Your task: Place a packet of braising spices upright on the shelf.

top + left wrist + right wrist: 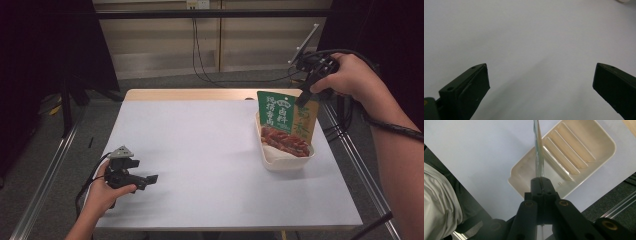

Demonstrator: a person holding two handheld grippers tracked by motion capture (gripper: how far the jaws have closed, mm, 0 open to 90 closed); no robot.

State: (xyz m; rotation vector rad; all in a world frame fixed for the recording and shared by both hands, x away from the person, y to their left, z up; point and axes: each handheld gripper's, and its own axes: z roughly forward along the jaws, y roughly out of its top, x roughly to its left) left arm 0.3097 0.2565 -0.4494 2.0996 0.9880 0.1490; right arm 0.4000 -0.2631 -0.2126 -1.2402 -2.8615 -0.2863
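Right gripper (302, 100), at the upper right of the high view, has its black jaws pressed together on the top corner of a flat green snack pouch printed with white characters and a picture of reddish meat (285, 122). Seen edge-on in the right gripper view, the pouch (538, 150) hangs straight down from the pinch, likely because a grip at the top lets its own weight keep it upright. Its lower edge sits inside a cream-white shallow plastic tray with rounded corners (280, 162), at the right-centre of the high view; whether it rests on the tray's floor or hovers just above I cannot tell. From the right gripper view the tray (599, 157) has raised ribs along its bottom and holds nothing besides the pouch.

Left gripper (150, 178), at the lower left of the high view, lies low over the pale lavender table sheet (200, 150), well apart from the tray, apparently parked out of the way. Its jaws stand spread wide with nothing between them.
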